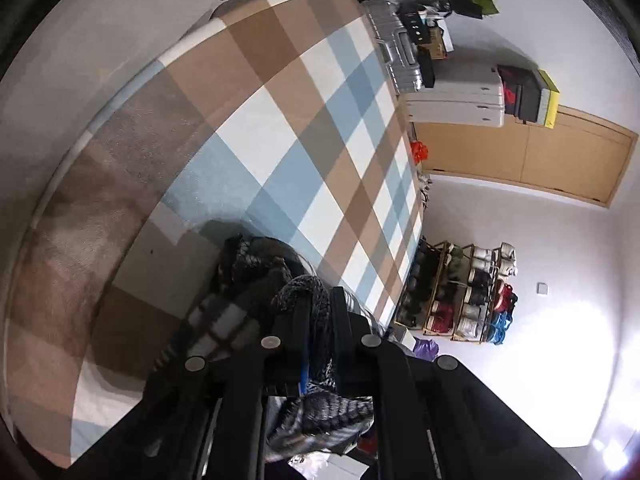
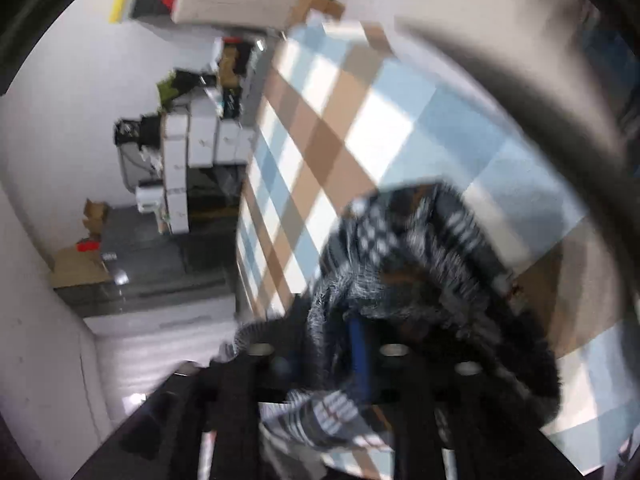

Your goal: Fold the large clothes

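Observation:
A dark grey, black and white plaid garment with a knitted trim point(image 1: 256, 272) is bunched at my left gripper point(image 1: 320, 312), which is shut on a fold of it above the checked bed cover point(image 1: 280, 128). In the right wrist view the same garment point(image 2: 420, 248) hangs bunched over my right gripper point(image 2: 340, 344), which is shut on its fabric. That view is blurred. Most of the garment is hidden behind the grippers.
The bed cover point(image 2: 360, 112) has brown, blue and white checks. A shoe rack point(image 1: 460, 292) stands by the wall, a wooden door point(image 1: 540, 160) beside it. Suitcases and white boxes point(image 1: 452, 96) are stacked past the bed. White drawers point(image 2: 200, 136) stand near the bed's far side.

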Motion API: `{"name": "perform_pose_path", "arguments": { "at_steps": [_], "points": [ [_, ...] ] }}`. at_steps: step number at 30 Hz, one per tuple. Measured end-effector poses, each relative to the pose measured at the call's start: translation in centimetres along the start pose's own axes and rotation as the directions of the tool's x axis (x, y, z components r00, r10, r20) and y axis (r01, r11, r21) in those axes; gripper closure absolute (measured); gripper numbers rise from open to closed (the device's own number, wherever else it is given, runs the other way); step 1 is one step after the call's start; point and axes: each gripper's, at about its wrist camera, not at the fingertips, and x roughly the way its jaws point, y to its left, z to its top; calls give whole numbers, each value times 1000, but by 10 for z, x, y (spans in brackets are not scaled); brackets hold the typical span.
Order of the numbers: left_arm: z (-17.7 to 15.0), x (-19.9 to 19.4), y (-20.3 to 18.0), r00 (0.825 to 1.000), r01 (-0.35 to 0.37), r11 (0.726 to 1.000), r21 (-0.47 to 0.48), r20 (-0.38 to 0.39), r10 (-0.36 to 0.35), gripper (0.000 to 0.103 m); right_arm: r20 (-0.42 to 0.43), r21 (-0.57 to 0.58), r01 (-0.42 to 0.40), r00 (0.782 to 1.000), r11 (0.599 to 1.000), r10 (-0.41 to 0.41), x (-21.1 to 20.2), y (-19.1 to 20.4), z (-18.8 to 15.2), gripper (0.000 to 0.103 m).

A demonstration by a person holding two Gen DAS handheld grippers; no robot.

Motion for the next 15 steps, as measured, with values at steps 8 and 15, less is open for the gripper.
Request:
{"name": "perform_pose_path", "arguments": {
  "at_steps": [8,15],
  "points": [
    [-13,-46,-20,991,-44,996,80,131,33,52,169,-310,90,985,946,-39,-46,54,-30,7],
    [-70,-28,-57,982,-182,899,399,30,186,47,296,-771,402,913,494,-280,-8,129,-119,3]
  ]
}}
